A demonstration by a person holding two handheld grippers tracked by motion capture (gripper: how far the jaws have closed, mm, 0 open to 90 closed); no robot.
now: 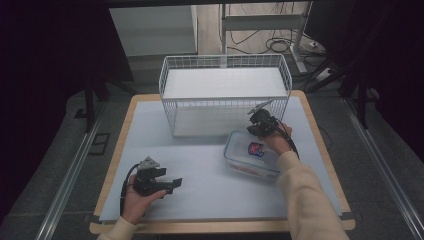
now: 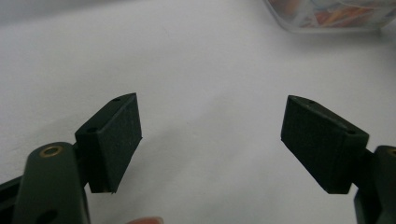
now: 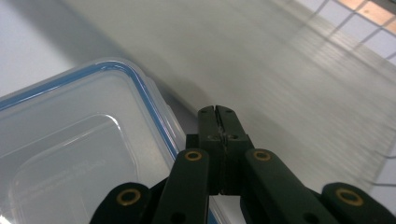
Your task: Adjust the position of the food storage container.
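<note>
A clear plastic box [image 1: 251,156] with a blue-rimmed lid [image 3: 70,140] lies on the white mat right of centre, with coloured packets inside. My right gripper [image 1: 251,129] hovers at the box's far edge, just in front of the wire basket [image 1: 225,95]; its jaws [image 3: 217,122] are pressed together with nothing between them, beside the lid's corner. My left gripper [image 1: 176,183] rests at the front left of the table, jaws wide apart [image 2: 210,140] and empty, pointing toward the box [image 2: 327,16].
The white wire basket stands at the back of the table with a white board as its floor [image 3: 289,70]. The white mat [image 1: 200,165] covers a wooden table top. Dark curtains and desk legs lie beyond.
</note>
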